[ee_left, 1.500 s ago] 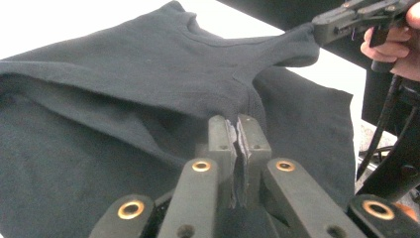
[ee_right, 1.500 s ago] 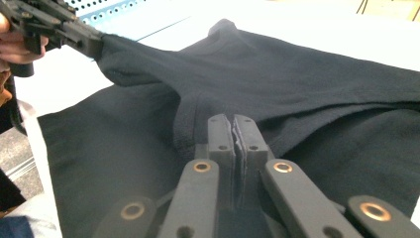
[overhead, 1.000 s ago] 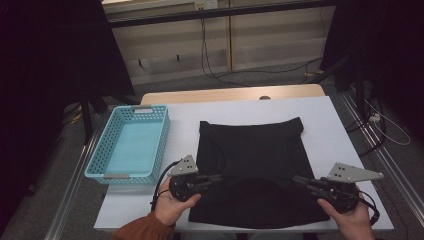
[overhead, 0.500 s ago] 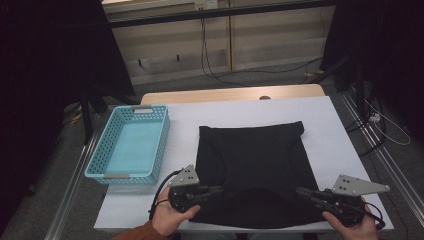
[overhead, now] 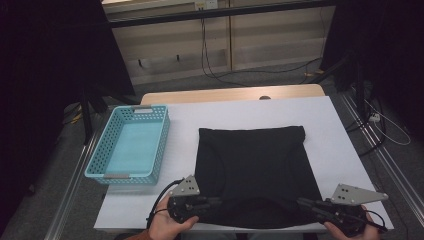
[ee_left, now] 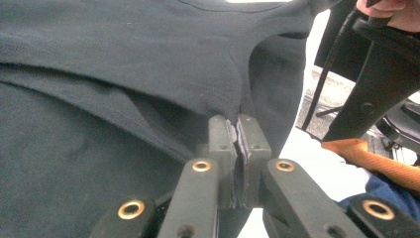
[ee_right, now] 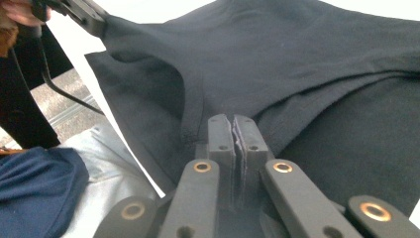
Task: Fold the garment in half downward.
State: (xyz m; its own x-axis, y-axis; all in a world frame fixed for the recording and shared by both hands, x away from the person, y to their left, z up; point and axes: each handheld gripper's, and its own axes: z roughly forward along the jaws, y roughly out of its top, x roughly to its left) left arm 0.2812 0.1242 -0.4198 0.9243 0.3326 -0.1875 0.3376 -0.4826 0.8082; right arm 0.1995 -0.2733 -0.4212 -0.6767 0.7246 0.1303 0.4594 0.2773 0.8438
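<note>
A black shirt (overhead: 255,170) lies spread on the white surface (overhead: 250,112), filling the centre and lower middle of the high view. Its far hem runs straight across the middle of the frame, and its near end reaches the surface's front edge at the bottom.

The left tongs (overhead: 216,202) sit at the lower left of the shirt, held by a hand (overhead: 165,227) at the bottom edge of the frame. In the left gripper view the tongs (ee_left: 238,131) are pressed together, pinching a fold of the shirt (ee_left: 124,64) between the jaw tips; the cloth bunches and rises from the pinch toward the upper part of the frame.

The right tongs (overhead: 303,203) sit at the lower right of the shirt, with a grey plate (overhead: 357,194) on top. In the right gripper view these tongs (ee_right: 233,130) are likewise pressed together on the shirt (ee_right: 307,59) at a hemmed edge, and a curved opening of the garment shows at centre left. The other gripper (ee_right: 81,12) shows in the upper left corner of that view, also gripping the cloth.

A blue basket (overhead: 131,176) stands on the surface at centre left of the high view, just left of the shirt and apart from it.
</note>
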